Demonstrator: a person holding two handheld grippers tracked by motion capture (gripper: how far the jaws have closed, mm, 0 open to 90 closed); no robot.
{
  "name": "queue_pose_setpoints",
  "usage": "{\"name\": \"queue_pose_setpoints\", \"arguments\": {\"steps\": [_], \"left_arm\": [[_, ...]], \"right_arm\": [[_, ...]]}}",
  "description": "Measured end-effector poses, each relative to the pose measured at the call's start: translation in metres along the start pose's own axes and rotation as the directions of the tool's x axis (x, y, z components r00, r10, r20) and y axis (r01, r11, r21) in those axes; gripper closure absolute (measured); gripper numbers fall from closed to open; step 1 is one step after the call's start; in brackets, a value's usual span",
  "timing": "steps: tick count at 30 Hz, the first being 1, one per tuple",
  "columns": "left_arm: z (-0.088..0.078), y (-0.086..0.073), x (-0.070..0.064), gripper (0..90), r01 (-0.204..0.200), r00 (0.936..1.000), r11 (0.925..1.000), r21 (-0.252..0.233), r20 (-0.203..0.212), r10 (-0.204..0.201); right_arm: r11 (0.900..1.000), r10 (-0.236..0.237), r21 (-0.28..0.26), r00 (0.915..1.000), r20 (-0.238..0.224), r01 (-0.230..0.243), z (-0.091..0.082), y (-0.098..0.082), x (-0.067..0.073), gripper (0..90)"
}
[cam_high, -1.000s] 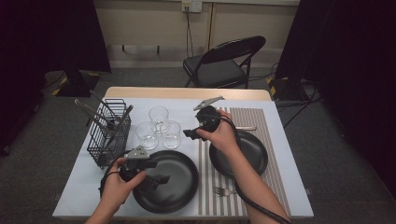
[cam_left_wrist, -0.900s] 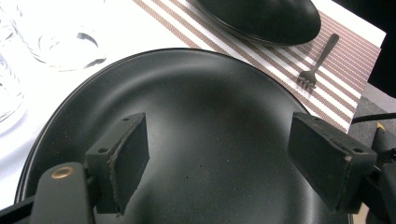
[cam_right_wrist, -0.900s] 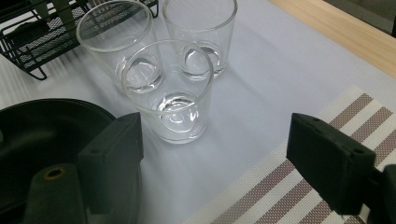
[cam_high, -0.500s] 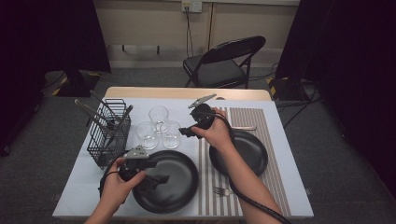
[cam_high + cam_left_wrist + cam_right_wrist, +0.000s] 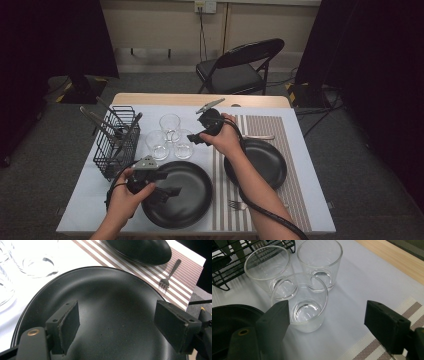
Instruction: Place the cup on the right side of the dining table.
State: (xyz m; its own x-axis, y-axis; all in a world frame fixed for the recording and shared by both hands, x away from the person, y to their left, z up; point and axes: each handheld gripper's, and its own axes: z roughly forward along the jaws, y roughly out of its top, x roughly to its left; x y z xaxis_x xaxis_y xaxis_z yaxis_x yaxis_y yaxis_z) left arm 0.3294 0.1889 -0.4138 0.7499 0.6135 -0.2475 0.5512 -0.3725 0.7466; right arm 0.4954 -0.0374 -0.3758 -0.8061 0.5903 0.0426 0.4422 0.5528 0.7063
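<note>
Three clear glasses stand together left of centre. The nearest glass (image 5: pixel 302 305) (image 5: pixel 184 145) sits just in front of my right gripper (image 5: pixel 332 325) (image 5: pixel 196 138), beside its left jaw rather than between the jaws. This gripper is open and empty. The other two glasses (image 5: pixel 268 270) (image 5: pixel 320 262) stand behind it. My left gripper (image 5: pixel 120 322) (image 5: pixel 165 191) hovers open and empty over the large black plate (image 5: pixel 107 302) (image 5: pixel 190 200) at the front.
A black wire basket (image 5: pixel 117 142) with utensils stands at the left. A second black plate (image 5: pixel 257 162) lies on the striped placemat (image 5: pixel 280 130), with a fork (image 5: pixel 240 204) (image 5: pixel 170 275) near the front edge. A folding chair (image 5: pixel 240 70) stands beyond the table.
My right gripper has moved left and slightly down, closer to the glasses. The left gripper has stayed over the large plate.
</note>
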Motion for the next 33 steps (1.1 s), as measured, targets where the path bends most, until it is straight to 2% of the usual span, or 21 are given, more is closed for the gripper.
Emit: {"name": "queue_pose_setpoints", "arguments": {"steps": [16, 27, 33], "left_arm": [[0.000, 0.000, 0.000, 20.2, 0.000, 1.0000, 1.0000, 0.002, -0.002, 0.000], [0.001, -0.001, 0.000, 20.2, -0.010, 0.9999, 0.9999, 0.009, -0.005, 0.010], [0.001, -0.001, -0.001, 20.2, -0.008, 1.0000, 1.0000, 0.006, -0.003, 0.008]], "right_arm": [[0.999, 0.033, 0.023, 0.9994, 0.004, -0.033, 0.016, 0.003, -0.006, 20.5], [0.999, 0.021, 0.038, 0.9998, -0.002, -0.021, 0.029, 0.008, -0.003, 22.3], [0.998, 0.042, 0.043, 0.9991, 0.002, -0.042, 0.035, 0.006, -0.005, 24.4]]}}
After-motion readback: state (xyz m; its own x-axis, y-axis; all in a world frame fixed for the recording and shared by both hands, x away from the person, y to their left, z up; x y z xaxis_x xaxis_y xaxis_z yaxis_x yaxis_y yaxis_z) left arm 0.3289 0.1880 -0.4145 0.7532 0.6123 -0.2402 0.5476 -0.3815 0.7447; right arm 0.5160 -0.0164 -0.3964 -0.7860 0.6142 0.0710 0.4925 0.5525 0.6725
